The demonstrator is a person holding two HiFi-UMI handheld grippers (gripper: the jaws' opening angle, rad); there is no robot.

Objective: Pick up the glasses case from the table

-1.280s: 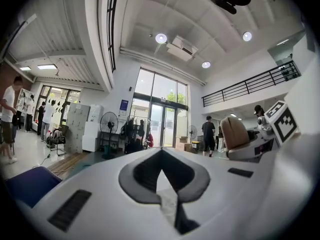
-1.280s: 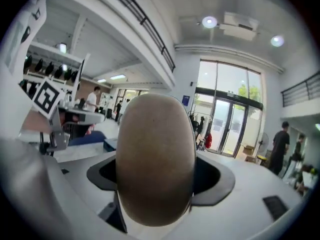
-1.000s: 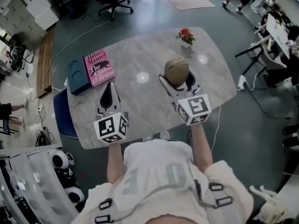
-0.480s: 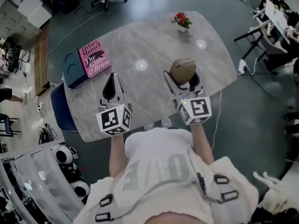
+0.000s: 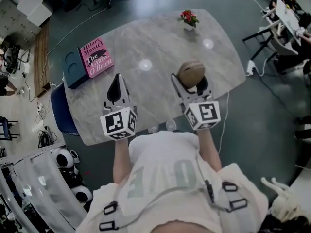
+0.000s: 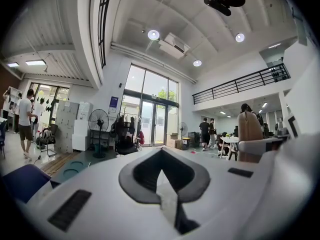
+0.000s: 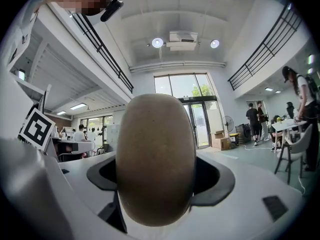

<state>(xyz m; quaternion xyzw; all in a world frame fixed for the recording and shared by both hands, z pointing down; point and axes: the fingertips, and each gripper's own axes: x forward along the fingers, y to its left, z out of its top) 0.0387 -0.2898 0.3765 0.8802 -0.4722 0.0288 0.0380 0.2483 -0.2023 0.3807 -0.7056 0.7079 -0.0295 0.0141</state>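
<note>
The brown oval glasses case [image 5: 190, 73] is held above the grey marble table [image 5: 160, 47], clamped between the jaws of my right gripper [image 5: 190, 81]. In the right gripper view the case [image 7: 156, 159] fills the middle, standing on end, and the gripper [image 7: 157, 184] points level across the room. My left gripper [image 5: 114, 92] hovers over the table's near left part with its jaws shut and nothing between them; in the left gripper view the gripper [image 6: 162, 176] also faces level, toward the hall.
A pink book [image 5: 95, 57] lies on a dark blue box [image 5: 73, 71] at the table's left end. A small pot of red flowers [image 5: 188, 19] stands at the far edge. A blue chair [image 5: 57, 115] sits by the left corner. Office chairs and people stand around.
Both grippers have risen slightly and stayed near the person, the case still in the right one. The head view has shifted a little, so the table looks lower and farther.
</note>
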